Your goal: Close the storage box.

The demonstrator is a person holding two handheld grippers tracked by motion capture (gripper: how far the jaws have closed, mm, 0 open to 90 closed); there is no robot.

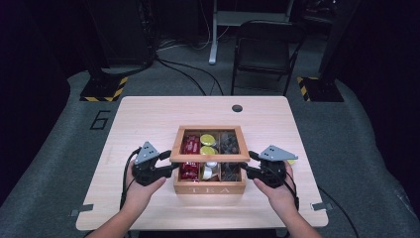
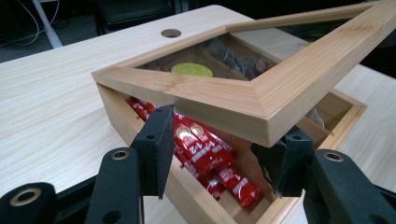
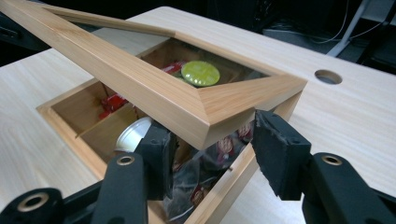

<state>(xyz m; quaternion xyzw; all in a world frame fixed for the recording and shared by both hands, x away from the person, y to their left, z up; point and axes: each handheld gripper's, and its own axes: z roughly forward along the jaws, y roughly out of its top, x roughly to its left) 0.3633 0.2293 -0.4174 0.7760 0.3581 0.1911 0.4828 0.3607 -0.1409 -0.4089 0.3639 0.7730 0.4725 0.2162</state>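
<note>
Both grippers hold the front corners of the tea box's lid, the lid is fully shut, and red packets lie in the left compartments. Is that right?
Not quite. The lid is not fully shut: its front edge is raised clear of the tea box, as both gripper views show. The rest stands: the left gripper and right gripper are at its front corners, and red packets lie in the left compartments.

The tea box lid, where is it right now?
In the high view the lid is raised at its near edge above the tea box, mid-table, between the left hand-held gripper and right hand-held gripper.
</note>
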